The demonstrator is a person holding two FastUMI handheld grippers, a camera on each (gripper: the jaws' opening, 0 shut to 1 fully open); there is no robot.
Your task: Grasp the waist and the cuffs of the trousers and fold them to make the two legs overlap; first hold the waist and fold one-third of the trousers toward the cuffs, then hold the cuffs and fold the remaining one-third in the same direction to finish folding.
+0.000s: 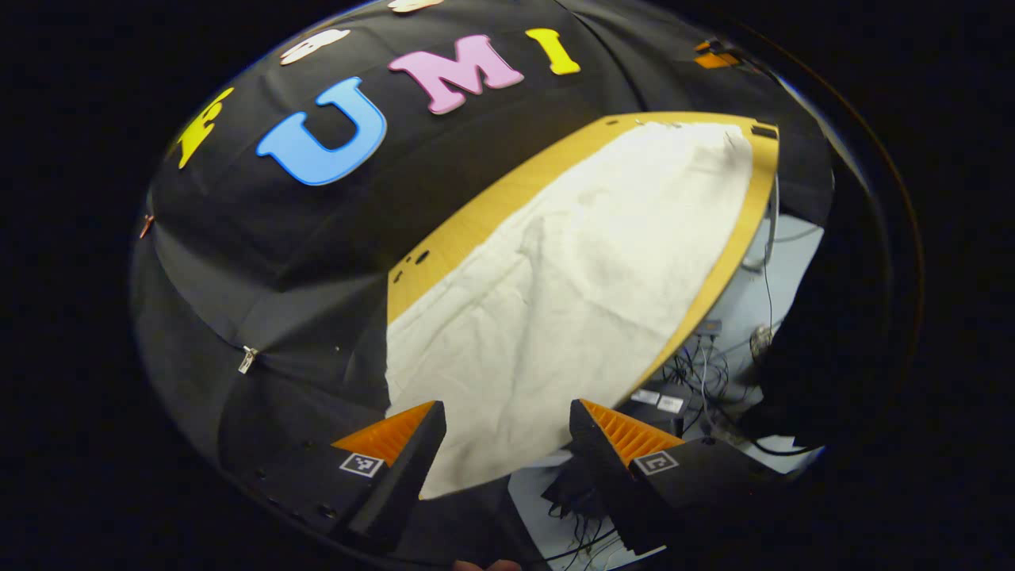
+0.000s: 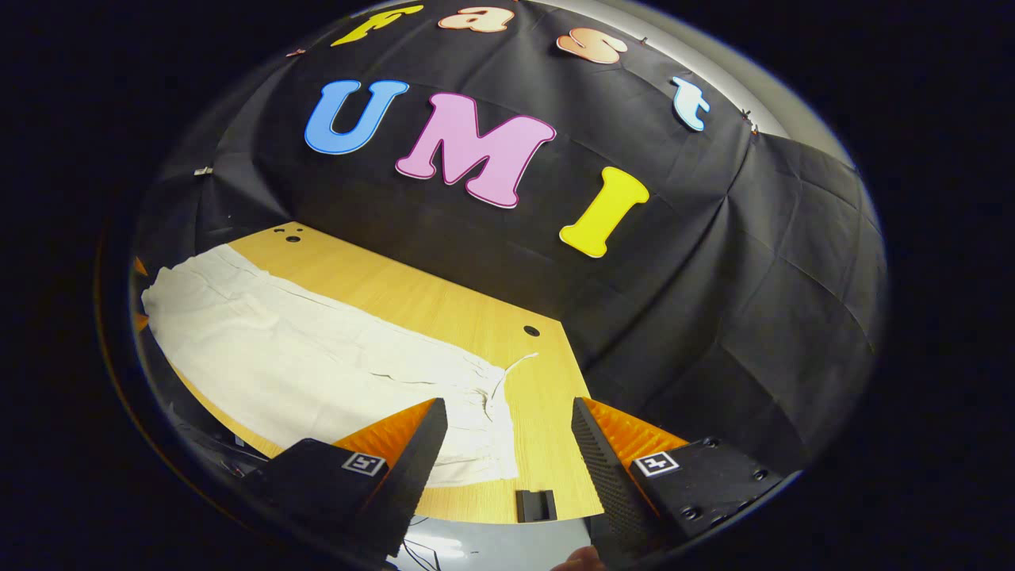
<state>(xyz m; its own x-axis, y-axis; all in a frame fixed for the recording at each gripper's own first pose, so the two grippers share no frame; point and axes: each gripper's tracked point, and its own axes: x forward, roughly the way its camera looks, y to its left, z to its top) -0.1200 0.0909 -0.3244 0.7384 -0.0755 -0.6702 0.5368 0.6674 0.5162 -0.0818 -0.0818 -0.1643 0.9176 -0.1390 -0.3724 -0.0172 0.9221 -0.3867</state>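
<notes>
While both grippers hang above the table (image 2: 412, 297), nothing held yet. Left gripper (image 1: 507, 420) spread wide, fingers well apart, air between them and pale cloth beyond. Right gripper (image 2: 507, 416) spread just as wide, likewise holding nothing.

Trousers (image 1: 571, 301) lying flat and full length on the wood, cream-coloured, lightly creased. From the left gripper view, stretching from 6 o'clock up toward 1 o'clock, near end spilling to the table's near edge right between the fingers, far end reaching almost to the far corner. Strip of bare wood along the 10 o'clock side, a thinner strip along the 4 o'clock side. Small holes (image 1: 412, 262) in the tabletop at about 9 o'clock of the cloth. Past the table edge at 4 to 5 o'clock, pale floor (image 1: 737, 309) with a tangle of cables (image 1: 698, 369).

From the right gripper view, trousers (image 2: 317, 365) running from 9 o'clock toward 6 o'clock, waist end nearest, just ahead of the left-hand finger and partly hidden behind it. Drawstring (image 2: 515, 366) trailing off the waist onto bare wood toward 1 o'clock. Seam line visible along the length; cannot tell whether one leg already lies on the other. Hole (image 2: 531, 331) in the wood just beyond the drawstring, two more (image 2: 287, 234) at the far corner near 10 o'clock. Dark clip (image 2: 536, 504) on the near table edge at 6 o'clock, between the fingers. Fingertip (image 2: 583, 557) of a person peeking at the very bottom.
</notes>
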